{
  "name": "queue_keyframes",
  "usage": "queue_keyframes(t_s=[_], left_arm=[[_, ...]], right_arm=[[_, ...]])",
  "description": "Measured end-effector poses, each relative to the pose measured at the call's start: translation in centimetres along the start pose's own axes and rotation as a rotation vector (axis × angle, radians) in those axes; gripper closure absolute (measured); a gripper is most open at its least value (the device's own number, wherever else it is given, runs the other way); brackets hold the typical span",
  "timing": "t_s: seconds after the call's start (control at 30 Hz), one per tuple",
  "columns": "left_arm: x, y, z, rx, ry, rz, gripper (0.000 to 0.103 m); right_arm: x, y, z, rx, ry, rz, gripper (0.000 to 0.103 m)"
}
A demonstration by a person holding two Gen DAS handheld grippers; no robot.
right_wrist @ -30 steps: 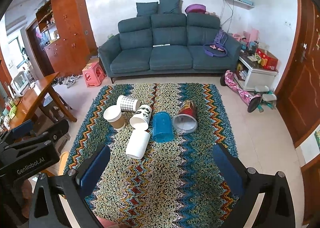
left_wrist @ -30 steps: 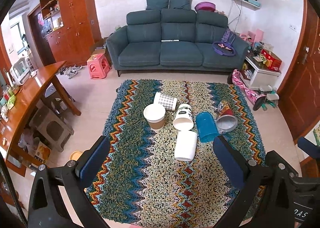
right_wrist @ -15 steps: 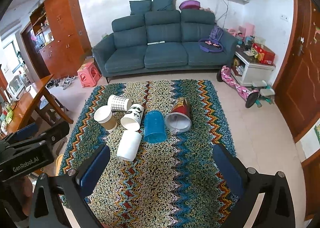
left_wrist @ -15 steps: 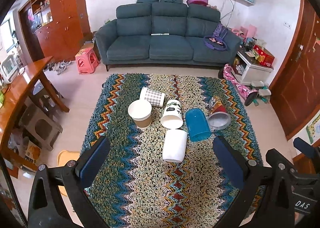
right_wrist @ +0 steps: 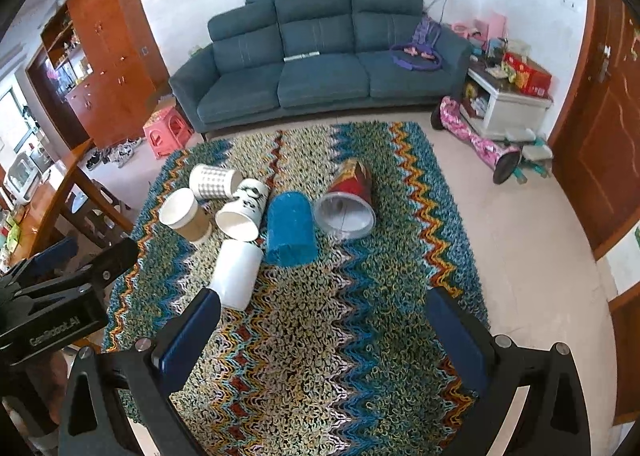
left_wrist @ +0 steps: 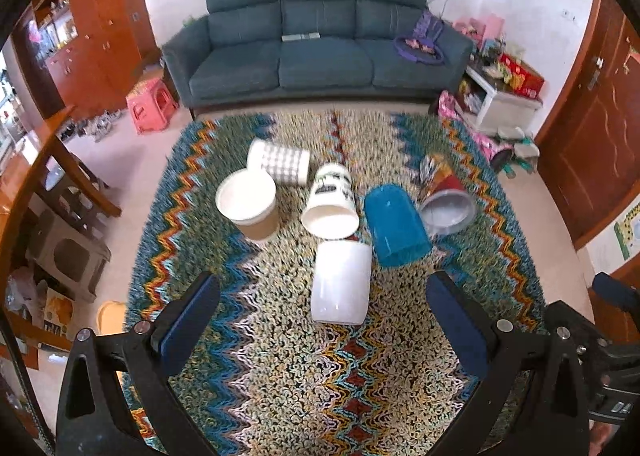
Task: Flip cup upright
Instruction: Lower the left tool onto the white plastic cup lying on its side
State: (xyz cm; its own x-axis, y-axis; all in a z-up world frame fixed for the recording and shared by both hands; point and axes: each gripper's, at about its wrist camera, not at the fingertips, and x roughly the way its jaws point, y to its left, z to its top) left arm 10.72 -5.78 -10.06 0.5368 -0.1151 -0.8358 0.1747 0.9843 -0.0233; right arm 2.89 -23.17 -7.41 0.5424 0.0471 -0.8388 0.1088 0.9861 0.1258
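— On the rug [left_wrist: 280,376], six cups in a cluster. Nearest: white cup [left_wrist: 341,282] on its side, mouth toward the sofa [left_wrist: 312,51], touching the blue cup [left_wrist: 396,225], also toppled.

— And beyond those?

— Panda cup [left_wrist: 332,201] lying mouth-forward, red cup [left_wrist: 446,201] on its side further right, checked cup [left_wrist: 280,163] toppled at the back. Only the brown cup [left_wrist: 248,207] upright, at the left edge of the group.

— Claws?

— Left gripper [left_wrist: 320,330] spread wide, holding nothing, hanging over the rug with the white cup just ahead between its fingers. Right gripper [right_wrist: 320,330] likewise wide apart and empty, above bare rug, blue cup [right_wrist: 290,230] ahead, white cup [right_wrist: 237,274] just beside its left finger [right_wrist: 188,340].

— Anything else?

— Pink stool [right_wrist: 168,129] by the sofa's end, wooden table [right_wrist: 52,199] off to the left.
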Motion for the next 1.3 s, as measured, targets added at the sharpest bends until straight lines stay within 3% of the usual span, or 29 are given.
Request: queue_keyframes(t_s=[0.33, 0.63, 0.97, 1.3], left_arm=[[8.3, -0.6, -0.1, 0.046, 0.157, 0.003, 0.001], [14.0, -0.5, -0.4, 0.030, 0.280, -0.017, 0.001], [17.1, -0.6, -0.6, 0.011, 0.352, -0.021, 0.002], [18.1, -0.9, -0.9, -0.029, 0.395, -0.038, 0.019]], right_arm=[[5.1, -0.8, -0.6, 0.022, 0.104, 0.002, 0.001], [8.3, -1.0, -1.4, 0.024, 0.186, 0.011, 0.000], [10.7, -1.3, -1.6, 0.033, 0.237, 0.027, 0.001], [11.8, -1.6, -1.8, 0.038, 0.258, 0.030, 0.001]])
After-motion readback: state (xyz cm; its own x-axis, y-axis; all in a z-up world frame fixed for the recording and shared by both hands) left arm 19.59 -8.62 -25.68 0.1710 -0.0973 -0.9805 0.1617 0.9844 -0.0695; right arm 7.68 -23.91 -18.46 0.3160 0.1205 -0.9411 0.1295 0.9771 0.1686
